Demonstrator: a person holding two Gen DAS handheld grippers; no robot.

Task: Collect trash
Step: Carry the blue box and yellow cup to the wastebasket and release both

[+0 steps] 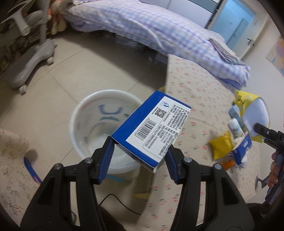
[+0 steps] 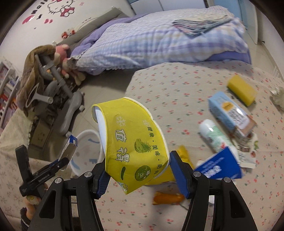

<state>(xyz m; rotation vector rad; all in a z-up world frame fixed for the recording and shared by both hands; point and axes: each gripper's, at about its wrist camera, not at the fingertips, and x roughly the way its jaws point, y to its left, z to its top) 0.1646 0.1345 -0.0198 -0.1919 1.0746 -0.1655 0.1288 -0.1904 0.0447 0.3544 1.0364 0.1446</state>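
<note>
Pinching a blue-and-white box (image 1: 150,128) by its lower end, the left hand-held gripper (image 1: 139,151) is holding it tilted over a white bucket (image 1: 83,120) standing on the tiled floor (image 1: 53,85) — the box's pale face is showing a barcode, a QR code and dense print. The right hand-held gripper (image 2: 137,170) is squeezing a crumpled yellow paper cup (image 2: 131,135) printed with green characters and snowflakes, its white inside facing left, above the edge of the floral-clothed counter (image 2: 177,92). Lying on that cloth to the right are a pale blue carton (image 2: 229,110), a white tube (image 2: 214,136), a dark blue packet (image 2: 220,165), a yellow sponge (image 2: 242,89) and an orange wrapper (image 2: 166,197). A checked quilt (image 2: 159,37) is covering the bed behind. Only the right wrist view is taking in the sponge and the cartoon-cat wall decal (image 2: 60,7); only the left is showing the box's printed face — and a yellow pouch (image 1: 221,145).
</note>
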